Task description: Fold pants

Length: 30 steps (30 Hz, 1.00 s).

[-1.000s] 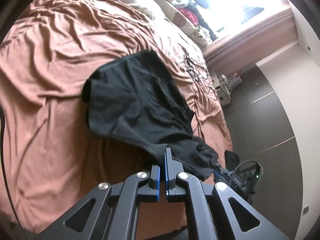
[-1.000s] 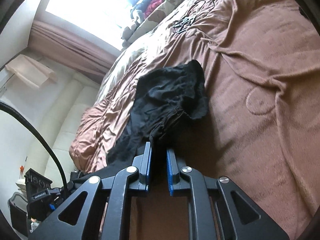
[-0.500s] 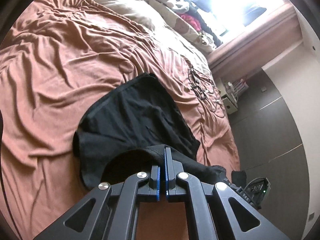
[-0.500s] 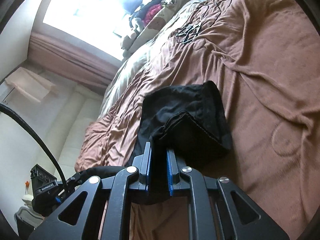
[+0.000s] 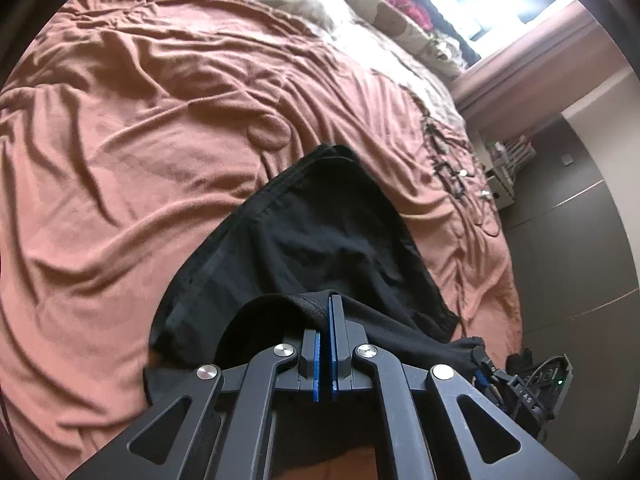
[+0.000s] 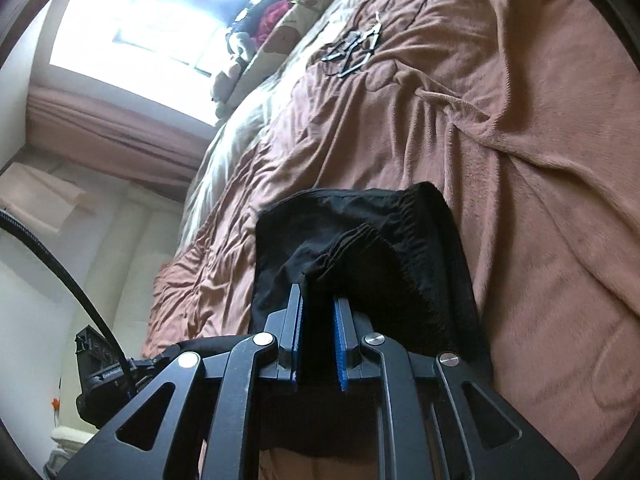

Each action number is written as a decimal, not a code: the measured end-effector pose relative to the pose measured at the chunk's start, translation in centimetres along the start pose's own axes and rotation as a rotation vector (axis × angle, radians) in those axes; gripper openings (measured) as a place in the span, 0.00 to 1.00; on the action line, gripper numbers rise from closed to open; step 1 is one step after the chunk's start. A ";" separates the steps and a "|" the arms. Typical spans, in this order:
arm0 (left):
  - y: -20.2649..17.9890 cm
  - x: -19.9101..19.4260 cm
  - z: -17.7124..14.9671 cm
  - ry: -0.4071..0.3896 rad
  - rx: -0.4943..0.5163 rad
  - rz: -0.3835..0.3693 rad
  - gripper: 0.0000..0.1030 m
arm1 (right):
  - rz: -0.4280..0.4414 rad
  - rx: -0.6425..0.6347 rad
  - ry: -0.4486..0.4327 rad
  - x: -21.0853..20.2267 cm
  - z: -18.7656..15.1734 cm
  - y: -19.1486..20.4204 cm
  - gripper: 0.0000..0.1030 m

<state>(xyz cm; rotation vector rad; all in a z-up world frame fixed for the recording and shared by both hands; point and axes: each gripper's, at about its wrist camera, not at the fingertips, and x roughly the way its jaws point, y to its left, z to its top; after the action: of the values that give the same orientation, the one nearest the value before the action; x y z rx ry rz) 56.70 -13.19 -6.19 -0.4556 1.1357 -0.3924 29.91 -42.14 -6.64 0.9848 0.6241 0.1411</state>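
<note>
— Two views to go through. Left wrist first: what do you have?

— I see the left gripper (image 5: 325, 320) with its fingers closed tight on a hem of the black pants (image 5: 320, 248). The gripped edge is lifted and curls over the left finger. Beyond it, the rest of the garment lies flat on the brown blanket (image 5: 140, 160) that covers the bed, with a seamed edge running along its left side. Black fabric also trails off to the lower right, toward the bed's edge. A tangle of dark wire items (image 5: 452, 168) lies on the blanket near the far right side, well apart from the pants.

— And the right wrist?

— My right gripper (image 6: 318, 320) has its fingers clamped on a thicker bunch of the pants (image 6: 400, 232), so the blue pads (image 6: 342, 344) stand slightly apart with cloth filling the gap. A gathered, elastic-looking edge rises just above the fingertips. The rest of the garment lies on the blanket (image 6: 520, 160) ahead and to the right. The wire items (image 6: 352, 50) sit far up the bed. At lower left I see the other gripper's body and a black cable (image 6: 60, 264).
</note>
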 end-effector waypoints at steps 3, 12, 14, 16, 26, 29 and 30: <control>0.2 1.7 1.3 0.014 0.013 0.020 0.03 | -0.010 0.006 0.003 1.2 0.6 0.0 0.11; -0.6 2.8 5.1 -0.054 0.177 0.150 0.53 | -0.020 -0.099 0.010 1.6 1.8 1.9 0.71; -0.9 2.5 5.4 -0.074 0.245 0.205 0.54 | -0.014 -0.135 0.004 0.9 1.9 2.5 0.71; -1.0 2.7 5.6 -0.067 0.292 0.231 0.54 | -0.022 -0.165 -0.005 0.2 1.8 2.9 0.71; -2.2 7.1 4.3 0.055 0.620 0.291 0.54 | -0.228 -0.359 -0.019 -0.9 1.2 4.6 0.71; -2.4 8.7 3.4 0.099 0.709 0.306 0.54 | -0.284 -0.425 0.007 -0.3 0.9 4.7 0.71; -2.4 9.1 3.2 0.109 0.730 0.308 0.54 | -0.297 -0.442 0.013 -0.2 1.0 4.9 0.71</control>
<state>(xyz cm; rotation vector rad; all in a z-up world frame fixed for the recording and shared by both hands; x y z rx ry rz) 62.93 -19.47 -10.84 0.3800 1.0621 -0.5293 31.04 -40.22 -2.19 0.4586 0.7069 0.0191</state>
